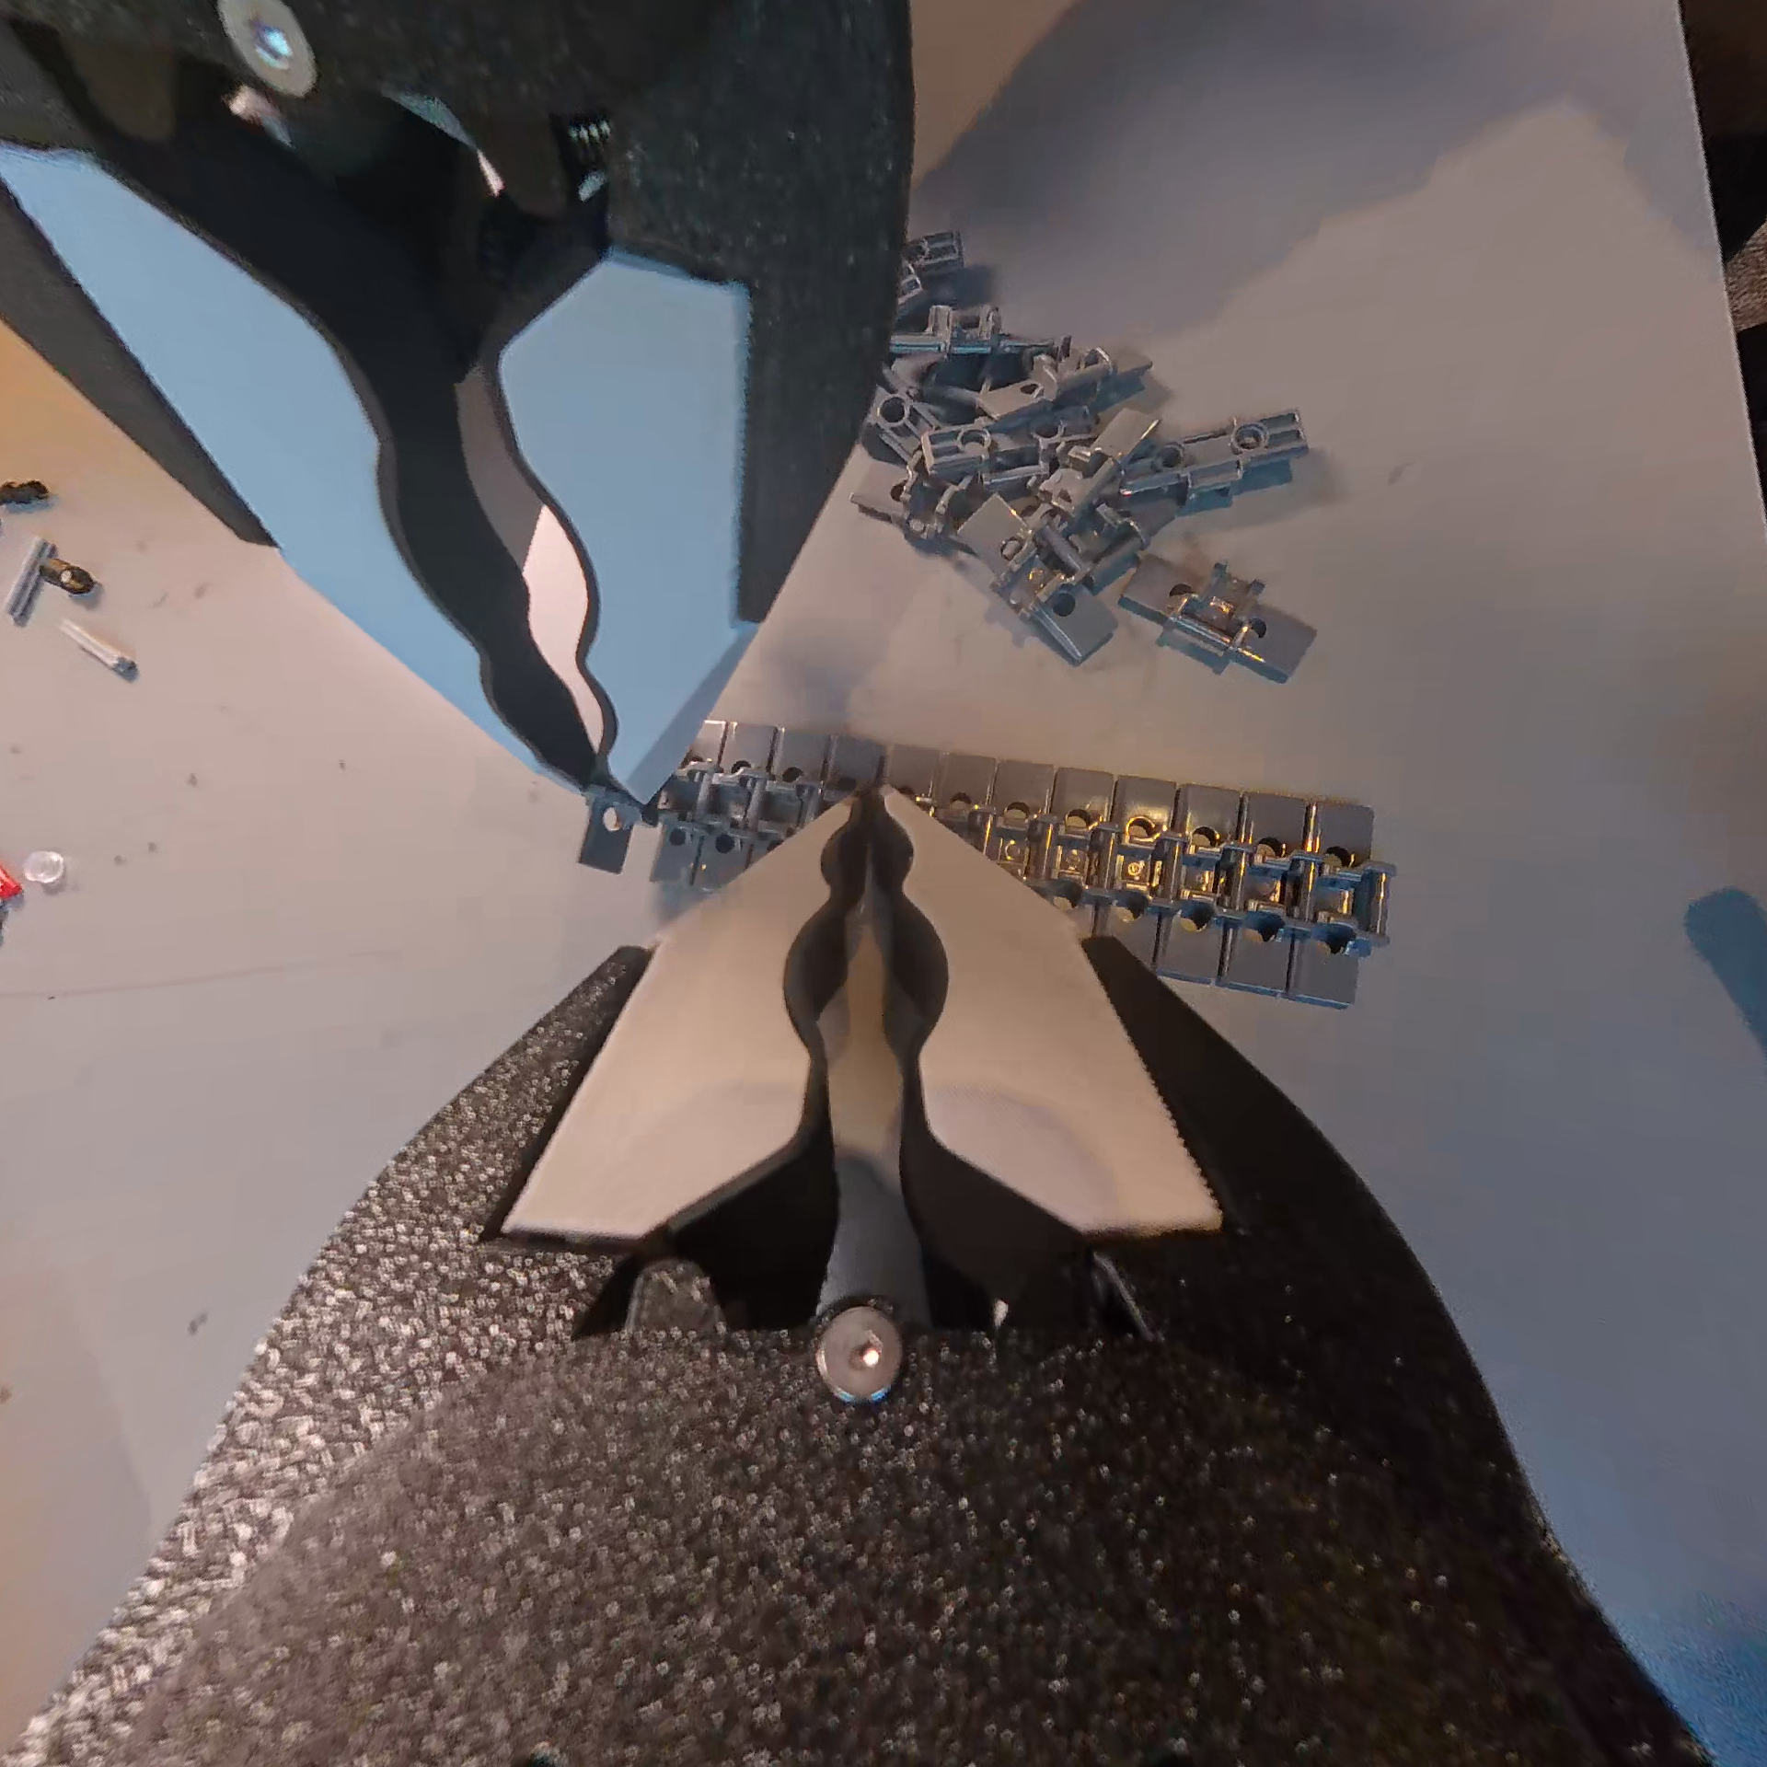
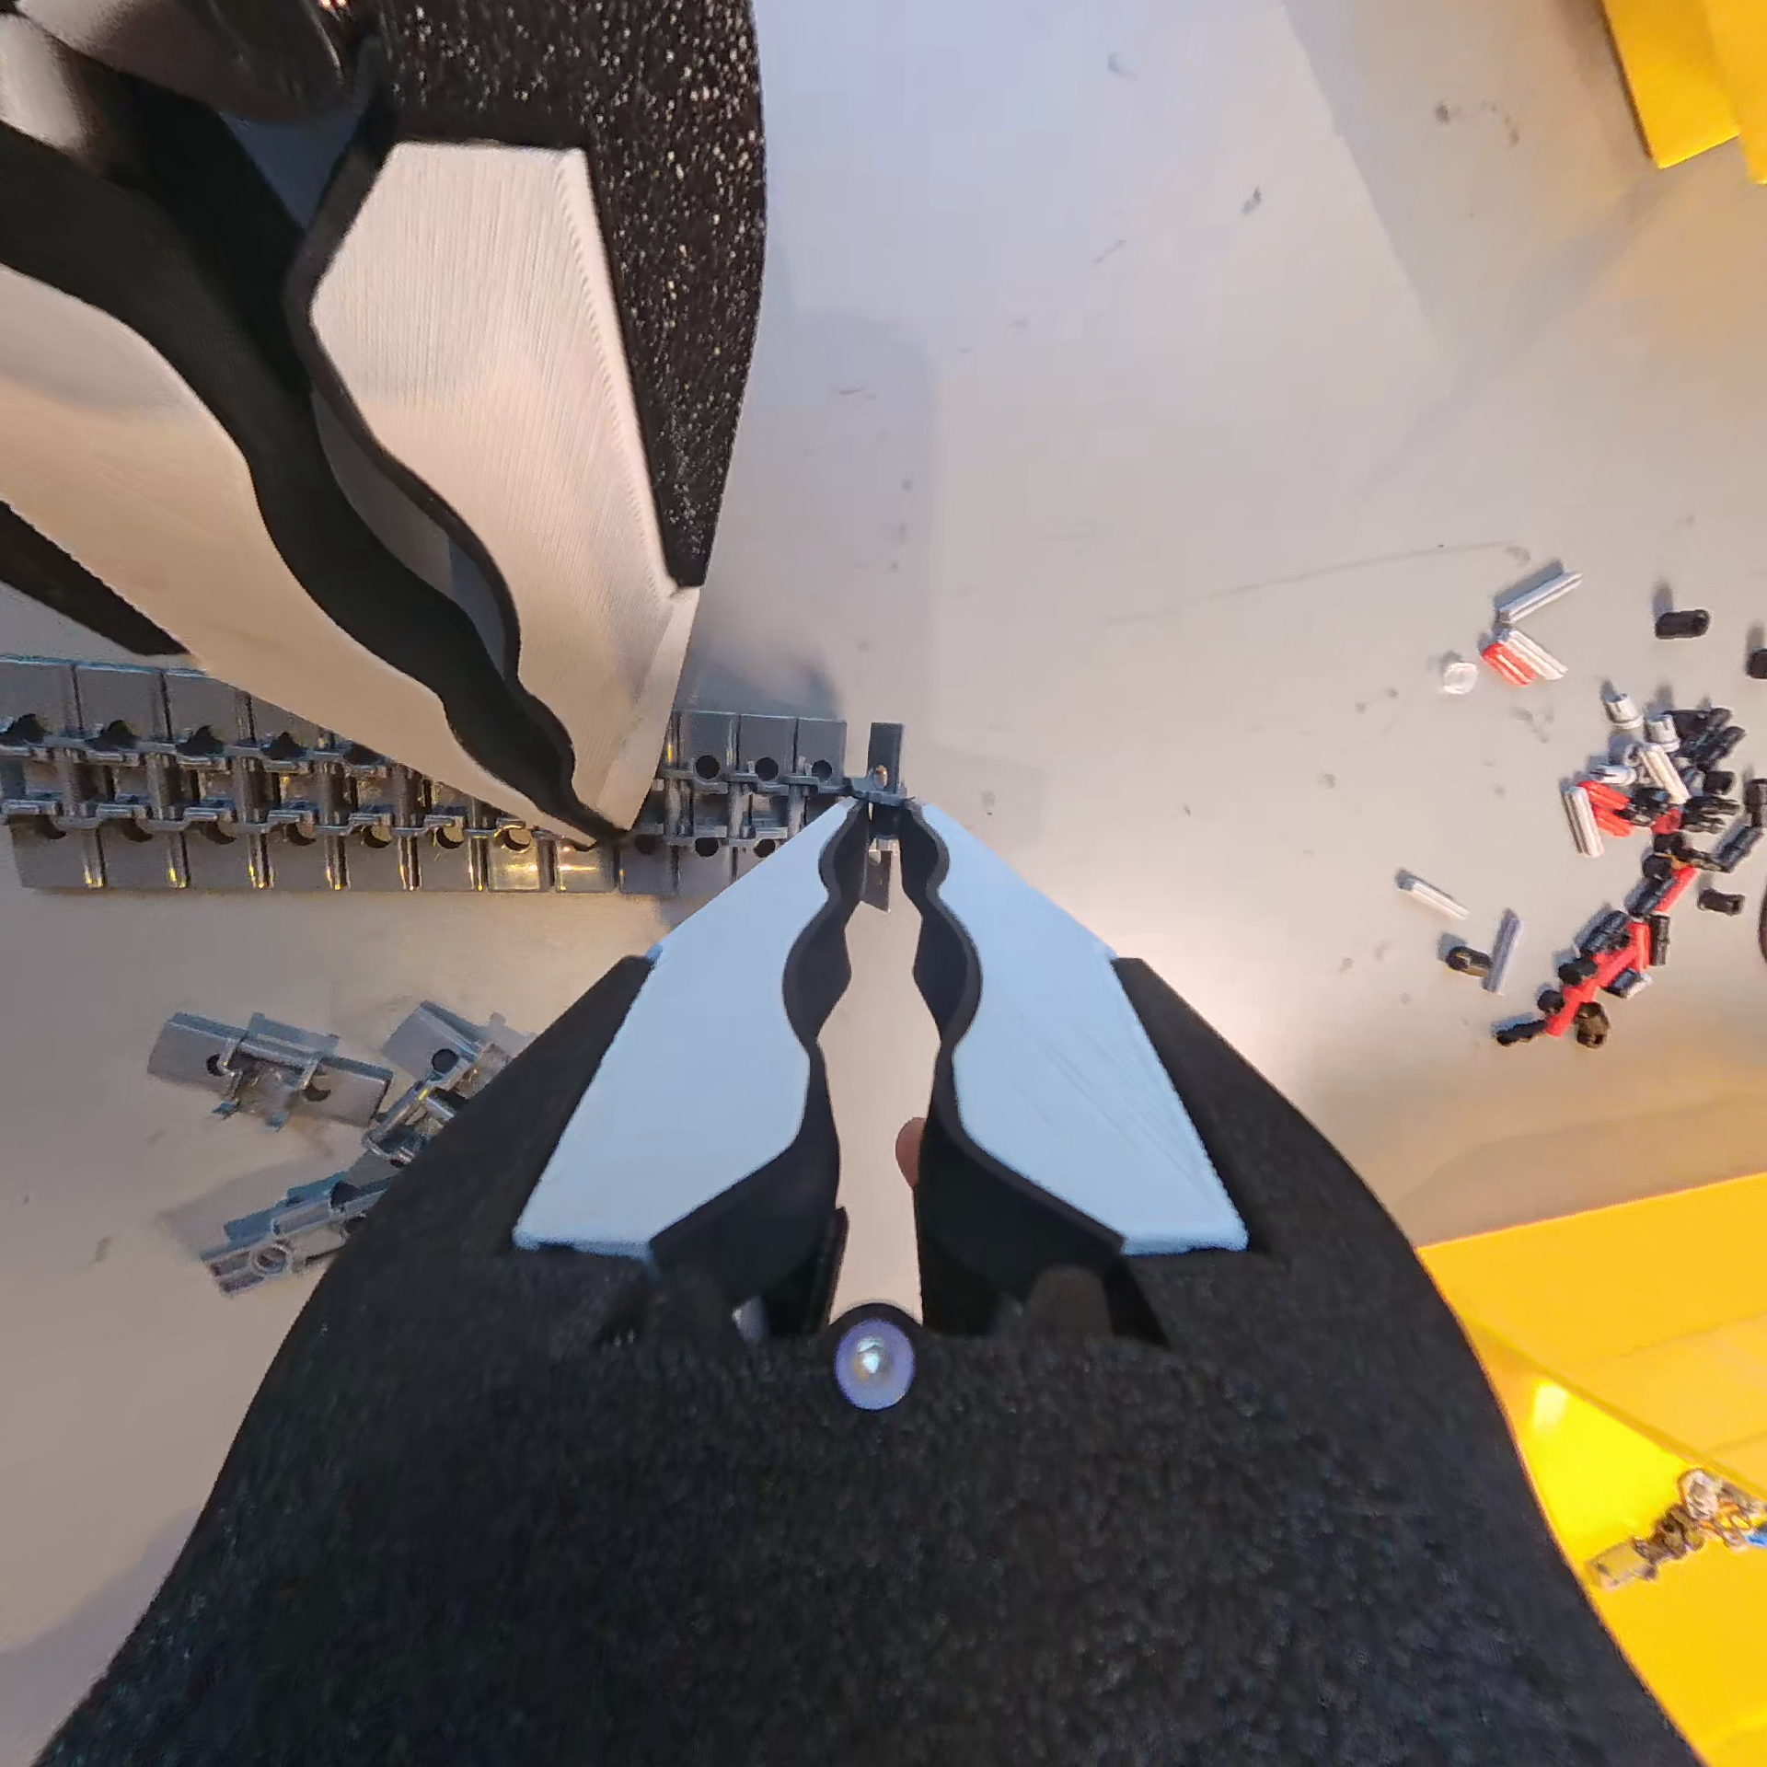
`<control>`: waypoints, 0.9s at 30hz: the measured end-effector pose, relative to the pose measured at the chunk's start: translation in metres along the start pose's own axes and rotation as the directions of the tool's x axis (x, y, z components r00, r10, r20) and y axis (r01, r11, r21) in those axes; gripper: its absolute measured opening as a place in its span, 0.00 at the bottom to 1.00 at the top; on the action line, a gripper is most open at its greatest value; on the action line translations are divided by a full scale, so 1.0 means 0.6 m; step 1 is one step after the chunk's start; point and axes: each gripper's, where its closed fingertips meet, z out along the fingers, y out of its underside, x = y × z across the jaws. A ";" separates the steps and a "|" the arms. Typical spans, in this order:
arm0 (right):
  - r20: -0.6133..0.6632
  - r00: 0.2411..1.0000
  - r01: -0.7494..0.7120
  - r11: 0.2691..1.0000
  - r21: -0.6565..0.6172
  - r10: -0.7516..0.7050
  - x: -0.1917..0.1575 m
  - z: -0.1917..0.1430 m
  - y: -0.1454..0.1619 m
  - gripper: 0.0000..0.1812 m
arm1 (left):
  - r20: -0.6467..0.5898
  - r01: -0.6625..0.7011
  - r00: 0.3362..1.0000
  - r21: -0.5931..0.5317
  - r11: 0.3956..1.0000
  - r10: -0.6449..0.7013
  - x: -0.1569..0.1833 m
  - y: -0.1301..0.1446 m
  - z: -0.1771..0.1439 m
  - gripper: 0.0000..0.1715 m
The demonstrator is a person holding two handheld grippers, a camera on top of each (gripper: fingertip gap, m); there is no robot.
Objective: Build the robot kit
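Here the left gripper [image 1: 868,798] presses its closed tips onto the grey tread chain [image 1: 1243,861] on the white table [image 1: 287,956], seemingly pinning it — at its nine o'clock the right gripper [image 2: 884,801] pinches a single grey link [image 2: 884,755] against the chain's end; loose links [image 1: 1052,478] lie at one o'clock.

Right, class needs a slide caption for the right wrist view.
Right gripper pinches a grey link at the track chain end.
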 end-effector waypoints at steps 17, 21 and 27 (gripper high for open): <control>-0.130 0.991 0.051 0.994 0.099 -0.038 -0.011 0.000 -0.006 0.03 | 0.130 -0.207 0.970 0.013 0.978 0.203 0.012 0.002 -0.006 0.00; -0.163 0.985 0.083 0.990 0.112 -0.064 -0.014 0.001 -0.006 0.03 | 0.105 -0.189 0.977 0.014 0.982 0.187 0.013 0.002 -0.007 0.00; -0.069 0.996 -0.044 0.991 0.128 0.053 -0.012 0.001 -0.005 0.06 | 0.066 -0.155 0.986 0.020 0.988 0.154 0.013 0.003 -0.008 0.00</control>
